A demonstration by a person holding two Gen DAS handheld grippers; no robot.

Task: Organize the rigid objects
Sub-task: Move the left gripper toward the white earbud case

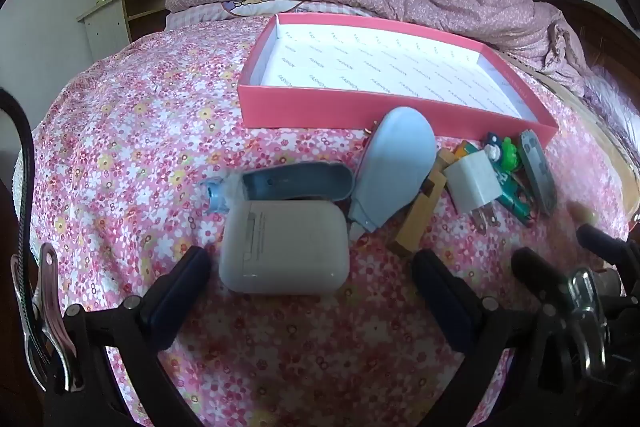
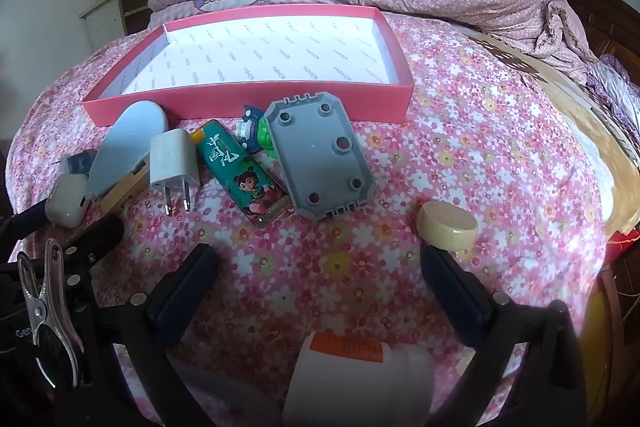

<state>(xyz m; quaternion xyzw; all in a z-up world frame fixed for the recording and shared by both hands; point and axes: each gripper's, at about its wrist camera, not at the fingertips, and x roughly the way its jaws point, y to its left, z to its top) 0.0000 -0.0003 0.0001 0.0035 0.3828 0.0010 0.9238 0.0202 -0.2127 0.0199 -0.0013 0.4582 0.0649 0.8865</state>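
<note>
Here left tongs (image 1: 312, 279) spread astride earbud case (image 1: 283, 247); right tongs (image 2: 320, 267) spread over bare bedspread (image 2: 480, 131).

The bed sheet (image 2: 460, 131) is soft cloth with little flowers. The pink box (image 2: 256, 103) looks like matt cardboard, with white printed paper inside. The white case (image 1: 282, 247) is smooth plastic. The grey plate (image 2: 324, 155) is dull plastic. The round block (image 2: 447, 225) looks like shiny wood. The clip (image 2: 44, 307) is shiny metal.
</note>
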